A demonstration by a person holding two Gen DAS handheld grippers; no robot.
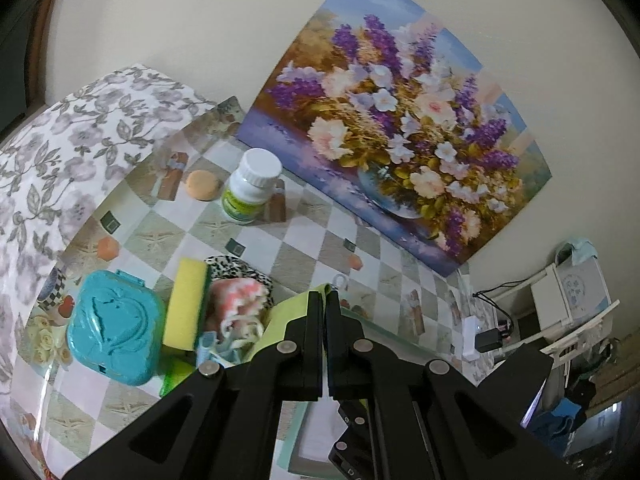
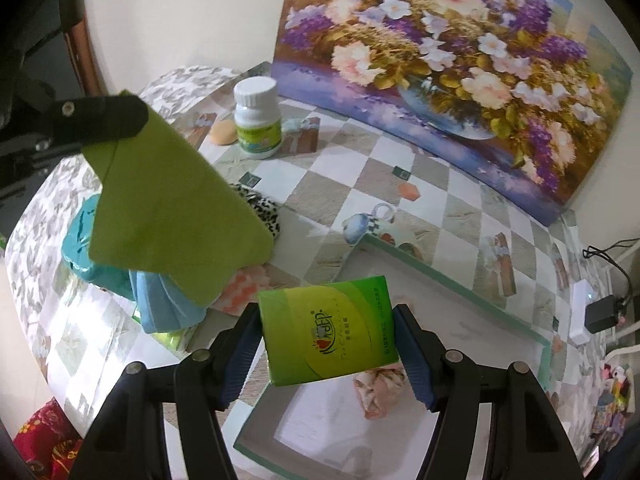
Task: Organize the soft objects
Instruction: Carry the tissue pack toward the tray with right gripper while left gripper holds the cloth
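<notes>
The left gripper [image 1: 325, 300] is clamped shut on a corner of the green cloth [image 2: 168, 204], which hangs clear of the soft pile; the right gripper [image 2: 328, 332] pinches the green tissue pack [image 2: 328, 328] over the white tray [image 2: 460, 276], likely its destination
</notes>
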